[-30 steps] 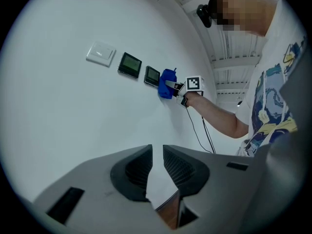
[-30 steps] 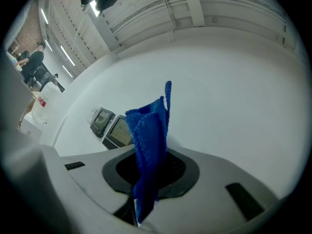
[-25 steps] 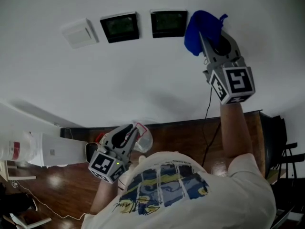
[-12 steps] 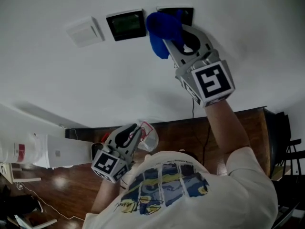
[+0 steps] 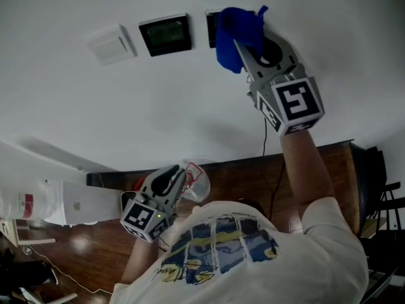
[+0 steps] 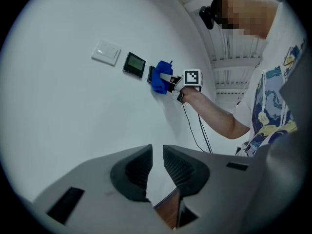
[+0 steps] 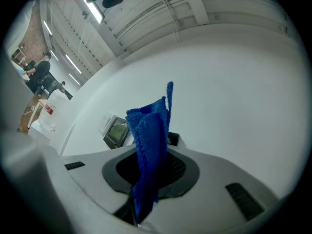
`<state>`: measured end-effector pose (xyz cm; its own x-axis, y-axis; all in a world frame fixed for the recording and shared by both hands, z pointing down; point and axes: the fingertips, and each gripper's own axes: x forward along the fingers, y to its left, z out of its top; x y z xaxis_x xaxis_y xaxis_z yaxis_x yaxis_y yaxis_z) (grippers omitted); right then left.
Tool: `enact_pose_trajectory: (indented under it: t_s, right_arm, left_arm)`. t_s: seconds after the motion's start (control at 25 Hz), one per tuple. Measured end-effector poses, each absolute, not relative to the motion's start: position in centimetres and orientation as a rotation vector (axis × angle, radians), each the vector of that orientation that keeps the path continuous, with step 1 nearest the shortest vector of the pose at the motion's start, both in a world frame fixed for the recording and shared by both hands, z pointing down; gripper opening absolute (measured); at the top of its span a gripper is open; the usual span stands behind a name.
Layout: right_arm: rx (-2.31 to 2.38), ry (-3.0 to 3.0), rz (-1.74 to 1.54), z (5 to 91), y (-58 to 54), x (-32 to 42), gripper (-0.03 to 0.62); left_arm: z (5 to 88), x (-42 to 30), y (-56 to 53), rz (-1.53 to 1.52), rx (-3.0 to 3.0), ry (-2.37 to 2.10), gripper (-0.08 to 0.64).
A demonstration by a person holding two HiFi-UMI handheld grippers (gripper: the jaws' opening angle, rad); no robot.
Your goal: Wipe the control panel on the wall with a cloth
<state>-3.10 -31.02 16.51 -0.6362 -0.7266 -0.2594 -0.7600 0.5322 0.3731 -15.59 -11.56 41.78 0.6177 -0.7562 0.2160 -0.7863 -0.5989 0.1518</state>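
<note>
Wall [image 5: 190, 106], white, with the switch [image 5: 111, 43] taken as landmark. The left gripper [image 5: 169, 177], far below the switch, is held nearly closed and empty; the right gripper [image 5: 250, 37], well right of the switch, is clamped on a blue cloth [image 5: 235, 30]. The cloth, laid over the control panel [image 5: 211, 29], is judged soft, light and limp, best pinched at its bunched middle.

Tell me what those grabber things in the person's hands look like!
Both are pale grey plastic. The left gripper and right gripper each have two jaws lined with dark ribbed pads, and each carries a white cube printed with black square markers. The person wears a white short-sleeved T-shirt with a blue and yellow print.
</note>
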Motion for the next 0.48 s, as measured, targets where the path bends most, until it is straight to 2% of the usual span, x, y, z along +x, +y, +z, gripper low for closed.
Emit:
enact_pose_trajectory:
  t_s: [0.48]
  right_arm:
    - [-1.493, 2.606, 0.665, 17.3, -33.6, 5.3, 0.084]
  left_arm:
    - [41.5, -12.0, -11.7, 0.181, 2.627, -1.217, 0.048]
